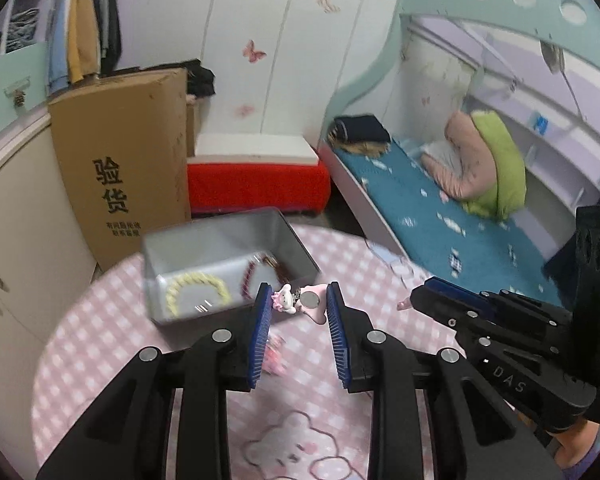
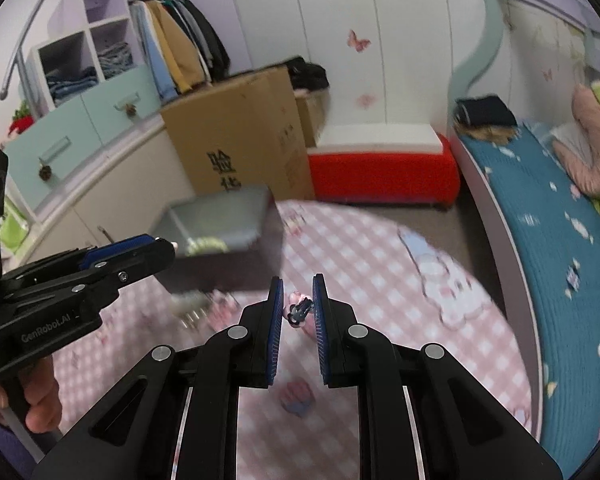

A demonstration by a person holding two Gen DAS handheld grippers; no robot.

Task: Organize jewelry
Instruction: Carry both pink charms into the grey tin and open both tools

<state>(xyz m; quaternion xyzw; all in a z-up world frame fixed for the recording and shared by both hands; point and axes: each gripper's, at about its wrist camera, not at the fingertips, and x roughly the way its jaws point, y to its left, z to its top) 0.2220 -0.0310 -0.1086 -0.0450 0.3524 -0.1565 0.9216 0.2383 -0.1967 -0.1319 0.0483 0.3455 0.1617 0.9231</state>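
Observation:
A grey metal tin [image 1: 180,248] stands on the pink checked table [image 1: 100,344] and holds a yellow bead bracelet [image 1: 198,288] and a dark red bead bracelet [image 1: 252,276]. My left gripper [image 1: 298,300] is open, its blue pads either side of a pink-and-white character keychain [image 1: 300,304] lying on the table just right of the tin. In the right wrist view my right gripper [image 2: 297,292] is open around a small pink charm with a dark clasp [image 2: 299,312]. The tin [image 2: 216,220] is blurred at upper left. The left gripper [image 2: 132,256] reaches toward it.
A small pink item [image 1: 274,354] lies between my left fingers. A metal hair clip [image 2: 188,308] lies below the tin. A tall cardboard box [image 1: 124,160], a red bench [image 1: 256,188] and a bed with a blue cover [image 1: 440,220] stand beyond the table.

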